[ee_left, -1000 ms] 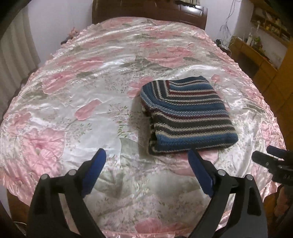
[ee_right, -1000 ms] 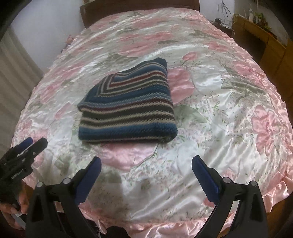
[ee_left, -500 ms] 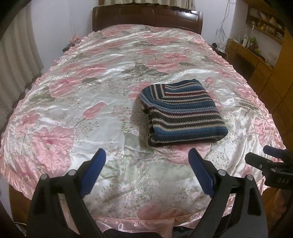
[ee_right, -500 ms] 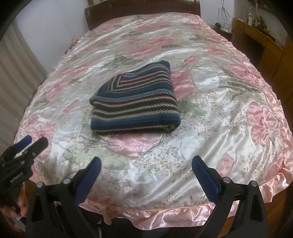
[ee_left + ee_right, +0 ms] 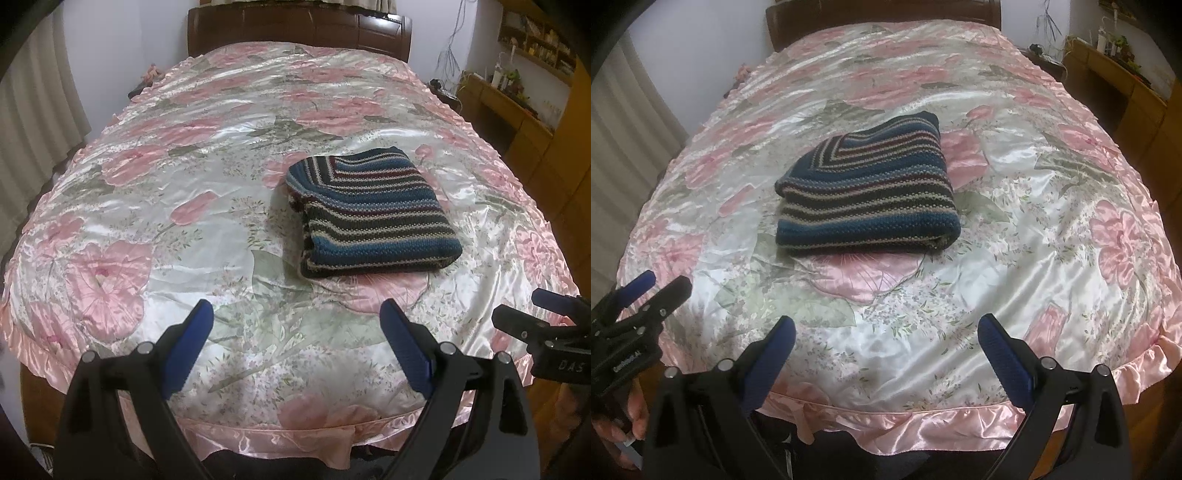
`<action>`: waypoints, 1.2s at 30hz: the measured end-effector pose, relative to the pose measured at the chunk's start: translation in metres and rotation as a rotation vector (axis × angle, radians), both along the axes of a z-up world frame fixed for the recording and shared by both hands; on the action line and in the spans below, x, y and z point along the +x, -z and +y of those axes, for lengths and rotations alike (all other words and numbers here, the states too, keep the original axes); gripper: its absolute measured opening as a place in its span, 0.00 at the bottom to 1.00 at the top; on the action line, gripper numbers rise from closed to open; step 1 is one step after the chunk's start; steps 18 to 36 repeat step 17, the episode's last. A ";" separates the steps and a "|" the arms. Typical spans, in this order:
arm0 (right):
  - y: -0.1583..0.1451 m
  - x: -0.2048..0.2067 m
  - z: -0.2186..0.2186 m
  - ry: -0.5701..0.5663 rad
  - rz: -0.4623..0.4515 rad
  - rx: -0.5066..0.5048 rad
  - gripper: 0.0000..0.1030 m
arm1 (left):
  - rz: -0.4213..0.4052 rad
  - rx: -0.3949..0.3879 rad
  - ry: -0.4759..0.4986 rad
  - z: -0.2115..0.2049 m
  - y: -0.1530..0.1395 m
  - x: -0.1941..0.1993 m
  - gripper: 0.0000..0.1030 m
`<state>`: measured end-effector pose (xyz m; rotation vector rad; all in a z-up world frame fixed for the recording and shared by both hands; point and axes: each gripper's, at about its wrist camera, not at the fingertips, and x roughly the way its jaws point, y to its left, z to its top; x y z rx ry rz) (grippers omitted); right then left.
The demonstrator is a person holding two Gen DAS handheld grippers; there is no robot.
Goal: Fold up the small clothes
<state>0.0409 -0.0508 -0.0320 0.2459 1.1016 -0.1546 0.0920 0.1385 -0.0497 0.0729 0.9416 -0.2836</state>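
A striped blue, maroon and cream knitted garment lies folded mid-bed on the pink floral satin bedspread. Left tool and right tool are held spread, empty, at the foot edge; folding is judged complete.

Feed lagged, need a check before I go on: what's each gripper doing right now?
Left gripper: open, holding nothing, clear of the folded striped knit sweater.
Right gripper: open, holding nothing, also short of the sweater.
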 end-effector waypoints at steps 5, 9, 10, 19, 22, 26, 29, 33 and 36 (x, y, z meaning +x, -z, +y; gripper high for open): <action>0.002 -0.001 -0.001 0.004 0.001 -0.014 0.96 | 0.003 0.003 0.001 -0.002 0.001 -0.001 0.88; 0.003 -0.001 0.000 -0.007 0.007 -0.008 0.96 | 0.005 0.006 -0.001 -0.003 0.003 -0.002 0.88; 0.003 -0.001 0.000 -0.006 0.009 -0.007 0.96 | 0.006 0.007 -0.001 -0.003 0.003 -0.003 0.88; 0.002 0.000 0.001 -0.003 0.014 -0.045 0.96 | 0.004 0.009 -0.001 -0.001 0.004 -0.002 0.88; 0.002 0.000 0.001 -0.003 0.014 -0.045 0.96 | 0.004 0.009 -0.001 -0.001 0.004 -0.002 0.88; 0.002 0.000 0.001 -0.003 0.014 -0.045 0.96 | 0.004 0.009 -0.001 -0.001 0.004 -0.002 0.88; 0.002 0.000 0.001 -0.003 0.014 -0.045 0.96 | 0.004 0.009 -0.001 -0.001 0.004 -0.002 0.88; 0.002 0.000 0.001 -0.003 0.014 -0.045 0.96 | 0.004 0.009 -0.001 -0.001 0.004 -0.002 0.88; 0.002 0.000 0.001 -0.003 0.014 -0.045 0.96 | 0.004 0.009 -0.001 -0.001 0.004 -0.002 0.88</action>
